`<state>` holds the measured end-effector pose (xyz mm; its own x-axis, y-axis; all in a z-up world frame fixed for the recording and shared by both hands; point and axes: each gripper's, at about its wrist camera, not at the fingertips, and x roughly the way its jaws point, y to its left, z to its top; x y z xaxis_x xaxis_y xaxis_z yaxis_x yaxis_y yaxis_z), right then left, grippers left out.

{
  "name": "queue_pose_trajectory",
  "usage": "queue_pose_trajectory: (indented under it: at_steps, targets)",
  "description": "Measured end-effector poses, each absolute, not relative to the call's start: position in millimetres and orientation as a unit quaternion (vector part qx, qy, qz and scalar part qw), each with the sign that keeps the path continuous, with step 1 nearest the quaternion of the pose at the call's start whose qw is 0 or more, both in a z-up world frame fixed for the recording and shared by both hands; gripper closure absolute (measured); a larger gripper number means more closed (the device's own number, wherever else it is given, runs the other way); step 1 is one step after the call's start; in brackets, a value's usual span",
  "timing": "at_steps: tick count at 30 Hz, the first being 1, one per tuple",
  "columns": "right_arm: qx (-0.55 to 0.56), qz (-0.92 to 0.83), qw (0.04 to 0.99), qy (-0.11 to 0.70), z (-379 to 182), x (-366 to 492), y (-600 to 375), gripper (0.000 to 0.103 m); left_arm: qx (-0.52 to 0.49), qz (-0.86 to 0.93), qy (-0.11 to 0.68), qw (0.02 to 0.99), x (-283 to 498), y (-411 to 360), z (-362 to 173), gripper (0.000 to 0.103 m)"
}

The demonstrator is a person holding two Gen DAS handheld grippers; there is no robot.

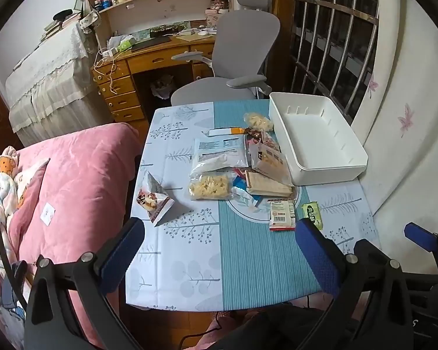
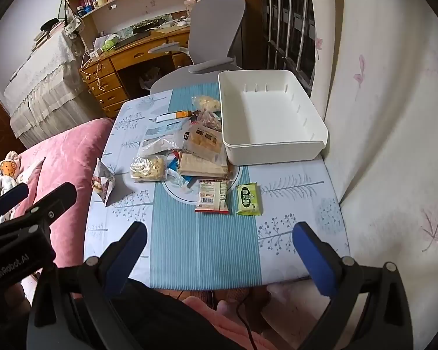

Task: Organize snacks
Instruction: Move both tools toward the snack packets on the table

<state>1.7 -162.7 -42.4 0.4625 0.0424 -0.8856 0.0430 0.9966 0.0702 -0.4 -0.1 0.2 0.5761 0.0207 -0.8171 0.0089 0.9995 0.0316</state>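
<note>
A pile of snack packets [image 1: 236, 163] [image 2: 187, 145] lies in the middle of a small table with a blue and white cloth [image 1: 248, 256] [image 2: 201, 242]. A green packet [image 1: 313, 214] [image 2: 248, 199] and a red-edged packet [image 1: 282, 214] [image 2: 212, 196] lie nearest me. A triangular packet [image 1: 154, 201] [image 2: 104, 184] sits at the left. An empty white bin [image 1: 330, 172] [image 2: 277, 153] stands at the far right. My left gripper [image 1: 219, 245] is open above the near table edge, nothing between its fingers. My right gripper [image 2: 219, 248] is open too, empty, short of the packets.
A grey office chair [image 1: 242, 58] [image 2: 213, 29] stands behind the table, before a wooden desk [image 1: 149, 61]. A bed with a pink quilt [image 1: 73, 180] [image 2: 64, 145] borders the table's left side. A wall [image 2: 394, 145] is close on the right.
</note>
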Motion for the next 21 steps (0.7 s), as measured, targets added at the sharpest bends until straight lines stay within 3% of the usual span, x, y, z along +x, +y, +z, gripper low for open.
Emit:
queue_pose_trajectory:
  at_steps: [21]
  targets:
    - [0.042, 0.007, 0.854, 0.519, -42.1, 7.5, -168.8, 0.003, 0.007, -0.005, 0.470, 0.883, 2.9, -5.3, -6.2, 0.001]
